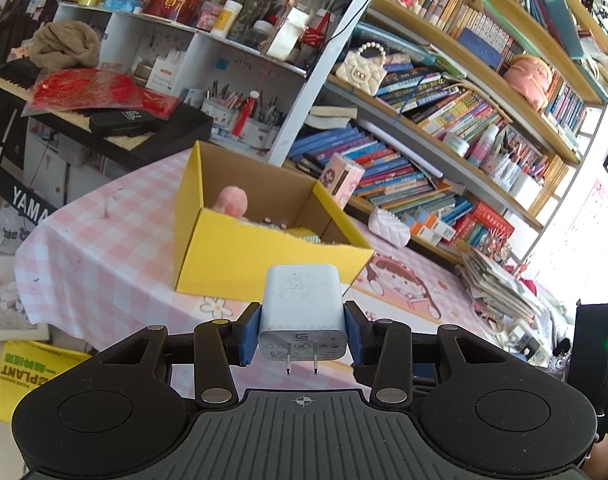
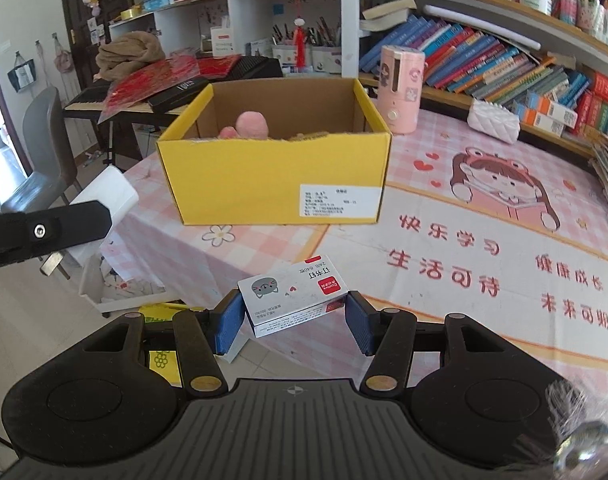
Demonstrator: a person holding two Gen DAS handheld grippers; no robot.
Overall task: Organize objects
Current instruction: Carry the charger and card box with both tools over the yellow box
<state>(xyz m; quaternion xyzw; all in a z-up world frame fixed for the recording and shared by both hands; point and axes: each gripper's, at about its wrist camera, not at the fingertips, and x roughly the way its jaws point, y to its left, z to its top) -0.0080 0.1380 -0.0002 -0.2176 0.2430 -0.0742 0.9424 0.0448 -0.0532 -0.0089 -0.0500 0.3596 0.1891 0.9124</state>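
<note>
Our left tool (image 1: 302, 330) clamps the rigid, light white plastic charger (image 1: 302, 312) by its flat sides; the right tool (image 2: 294, 316) sits around the small white cardboard staple box (image 2: 294, 300), contact at 9 o'clock only, yellow cardboard box (image 2: 272, 178) at 12 o'clock.

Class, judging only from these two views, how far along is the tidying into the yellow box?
Done: a pink plush already sits inside the yellow box. In hand: the left tongs clamp a white charger; the right tongs flank a staples box. Left: neither item is in the box yet.
</note>
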